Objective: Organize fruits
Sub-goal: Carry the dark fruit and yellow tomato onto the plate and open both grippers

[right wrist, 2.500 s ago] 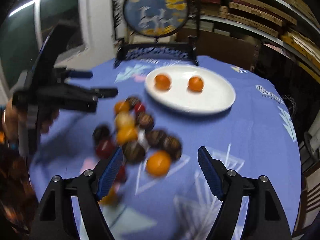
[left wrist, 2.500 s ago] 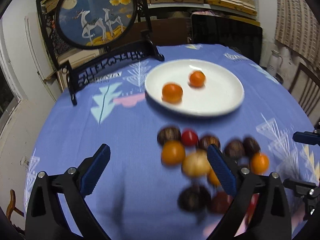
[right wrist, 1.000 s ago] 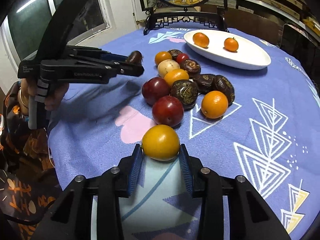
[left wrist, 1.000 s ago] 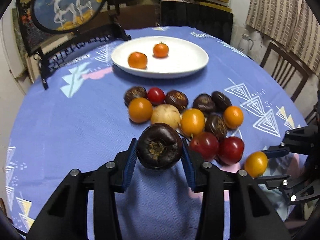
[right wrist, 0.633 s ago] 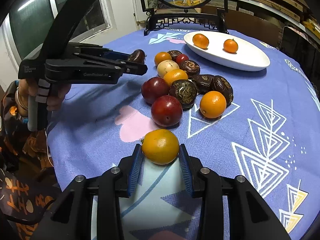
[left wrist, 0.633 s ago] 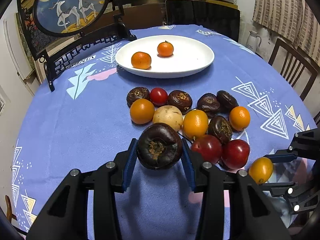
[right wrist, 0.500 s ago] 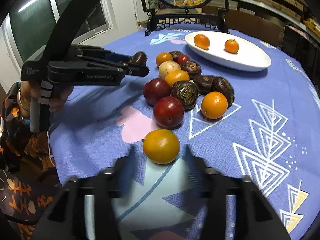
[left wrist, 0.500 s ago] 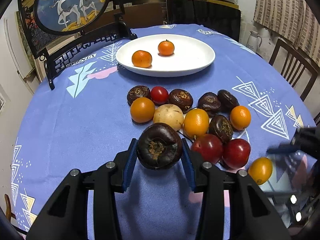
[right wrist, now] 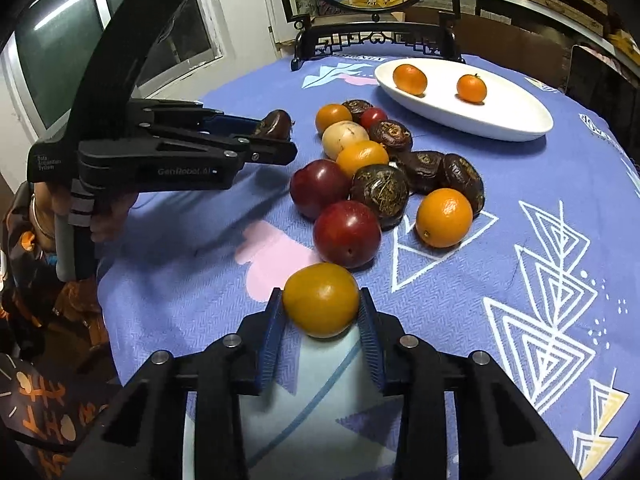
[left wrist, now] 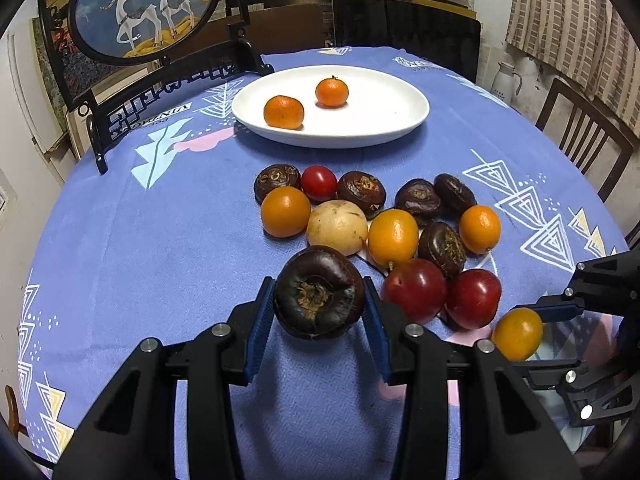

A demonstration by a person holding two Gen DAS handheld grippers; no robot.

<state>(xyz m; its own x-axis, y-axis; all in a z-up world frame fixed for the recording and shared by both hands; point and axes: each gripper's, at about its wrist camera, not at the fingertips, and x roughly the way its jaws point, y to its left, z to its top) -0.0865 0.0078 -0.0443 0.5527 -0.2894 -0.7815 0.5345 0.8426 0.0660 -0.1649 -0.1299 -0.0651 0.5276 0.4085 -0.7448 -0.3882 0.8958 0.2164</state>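
Grippers each clamp one fruit near the front edge of the table. The left gripper is clenched on a dark wrinkled fruit, its blue pads pressing the fruit's two sides so that the dried stem end faces the camera; in the right wrist view this fruit appears lifted clear of the blue tablecloth. The right gripper grips a yellow-orange fruit across its widest part, the near end of the loose cluster; whether this fruit rests on the cloth or is raised cannot be told. Beyond the tools, the remaining fruits lie bunched mid-table: two red plums, several dark wrinkled fruits, oranges and one pale round fruit, most touching a neighbour. Farther still stands the white plate, holding only two small oranges, well apart; this suggests that the plate collects one kind, though the sorting rule is a judgement, not shown. A decorative round screen stands behind the plate at far left. The undersides of both held fruits are hidden by the pads, and the person's left hand is partly covered by the tool handle.
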